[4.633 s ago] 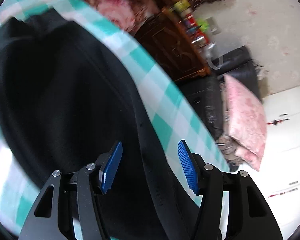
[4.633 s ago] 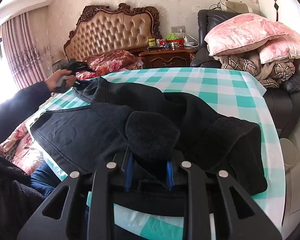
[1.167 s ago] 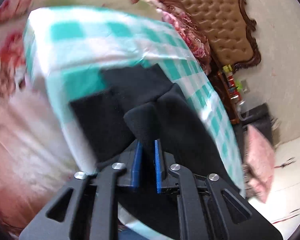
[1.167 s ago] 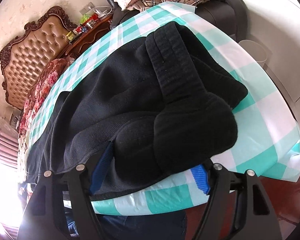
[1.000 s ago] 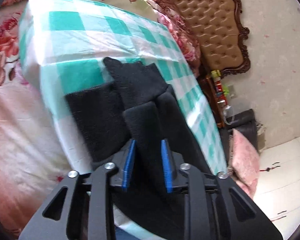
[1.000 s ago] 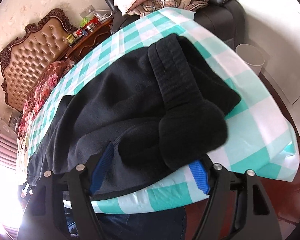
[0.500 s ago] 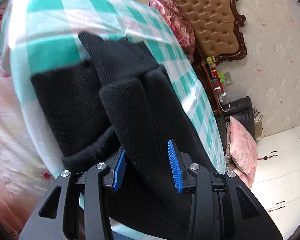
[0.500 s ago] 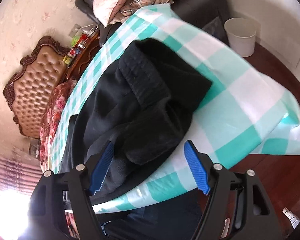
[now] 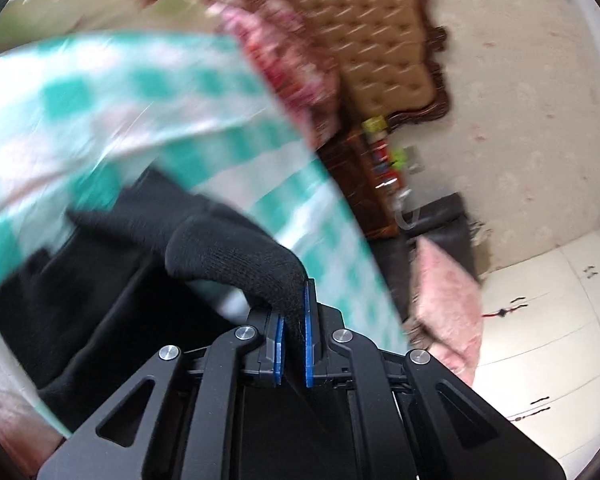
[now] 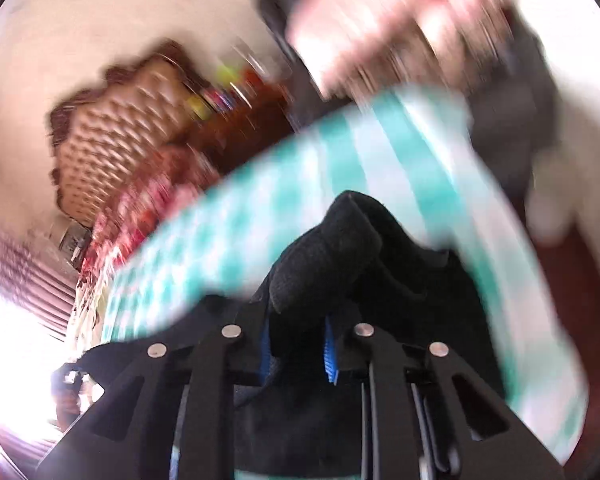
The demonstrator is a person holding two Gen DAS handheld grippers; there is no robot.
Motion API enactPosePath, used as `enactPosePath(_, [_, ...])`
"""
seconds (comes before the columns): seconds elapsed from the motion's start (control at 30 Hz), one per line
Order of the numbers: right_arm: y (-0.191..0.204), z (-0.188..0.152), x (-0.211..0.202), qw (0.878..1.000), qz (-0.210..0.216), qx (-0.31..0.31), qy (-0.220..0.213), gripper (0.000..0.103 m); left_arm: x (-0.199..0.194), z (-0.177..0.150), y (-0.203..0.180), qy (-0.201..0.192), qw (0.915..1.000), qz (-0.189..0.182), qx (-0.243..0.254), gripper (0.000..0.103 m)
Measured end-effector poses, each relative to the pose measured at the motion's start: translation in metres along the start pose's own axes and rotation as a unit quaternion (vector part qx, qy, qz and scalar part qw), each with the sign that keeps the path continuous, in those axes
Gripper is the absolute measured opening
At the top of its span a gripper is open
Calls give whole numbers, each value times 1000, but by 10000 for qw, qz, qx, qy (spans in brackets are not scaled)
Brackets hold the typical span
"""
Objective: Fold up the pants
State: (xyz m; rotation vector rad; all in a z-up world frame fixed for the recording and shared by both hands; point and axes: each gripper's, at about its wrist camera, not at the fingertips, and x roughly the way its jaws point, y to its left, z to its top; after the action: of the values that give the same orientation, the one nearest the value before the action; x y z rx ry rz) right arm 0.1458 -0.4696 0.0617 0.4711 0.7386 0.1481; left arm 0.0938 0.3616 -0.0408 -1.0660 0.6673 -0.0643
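Note:
The black pants point(image 9: 228, 252) lie on a table with a teal-and-white checked cloth point(image 9: 112, 92). My left gripper point(image 9: 292, 312) is shut on a fold of the black fabric and holds it raised above the cloth. In the right wrist view my right gripper point(image 10: 296, 344) is shut on a thick bunch of the pants point(image 10: 332, 252), lifted over the checked cloth point(image 10: 400, 148). Both views are blurred by motion.
A tufted headboard point(image 9: 364, 40) and floral bedding point(image 9: 292, 68) lie beyond the table. A dark nightstand point(image 9: 364, 184) with small items, a black armchair point(image 9: 440, 220) and a pink pillow point(image 9: 448, 300) stand past the table's far side.
Half a second ago both grippers were open around the pants. Now both have shut on the black fabric and are lifting it, with fast motion blurring both views.

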Motion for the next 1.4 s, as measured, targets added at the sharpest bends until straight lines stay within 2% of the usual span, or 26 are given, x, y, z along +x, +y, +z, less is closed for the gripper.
enactPosePath(0.07, [3, 5, -13, 9994, 174, -179, -229, 20, -21, -6, -21, -237, 9992, -96, 322, 1])
enactPosePath(0.1, [-8, -2, -11, 9998, 97, -120, -95, 20, -29, -15, -21, -263, 9989, -79, 393, 1])
enactPosePath(0.2, [-58, -46, 15, 9951, -456, 343, 807, 19, -40, -52, 13, 48, 9994, 203, 264, 1])
enactPosePath(0.27, [-96, -86, 28, 9872, -421, 810, 1311, 19, -35, -81, 53, 406, 9977, 534, 17, 1])
enactPosePath(0.3, [-105, -98, 31, 9850, -422, 938, 1387, 19, -33, -88, 65, 479, 9969, 620, -60, 1])
enactPosePath(0.37, [-117, -116, 31, 9832, -506, 1052, 1404, 19, -26, -98, 89, 606, 9952, 711, -279, 1])
enactPosePath(0.5, [-132, -128, 27, 9808, -366, 1379, 1331, 18, -17, -94, 93, 546, 9957, 701, -269, 1])
enactPosePath(0.6, [-123, -122, -4, 9793, 392, 1731, 973, 17, -39, -90, 68, 313, 9982, 514, -87, 1])
enactPosePath(0.63, [-119, -121, -8, 9799, 446, 1723, 899, 17, -49, -90, 58, 226, 9987, 452, 8, 1])
enactPosePath(0.73, [-120, -119, -15, 9815, 286, 1704, 826, 17, -63, -96, 51, 136, 9983, 551, 86, 1])
enactPosePath(0.87, [-151, -139, 23, 9697, -130, 2001, 1395, 16, -42, -103, 85, 506, 9956, 738, -279, 1])
enactPosePath(0.93, [-149, -139, 21, 9717, -139, 1924, 1365, 15, -37, -106, 93, 588, 9943, 828, -311, 1])
enactPosePath(1.07, [-124, -124, -12, 9817, 26, 1627, 985, 15, -60, -101, 76, 332, 9973, 628, -160, 1])
enactPosePath(1.17, [-116, -127, -7, 9855, -436, 1273, 1038, 15, -58, -104, 72, 357, 9967, 735, 21, 1])
enactPosePath(1.27, [-126, -141, 12, 9800, -862, 1225, 1309, 15, -39, -115, 98, 637, 9937, 886, -248, 1])
enactPosePath(1.33, [-124, -143, 11, 9822, -927, 1061, 1246, 16, -39, -120, 107, 630, 9931, 949, -281, 2])
enactPosePath(1.4, [-123, -145, 7, 9830, -1002, 909, 1240, 16, -42, -121, 115, 627, 9938, 828, -405, 3])
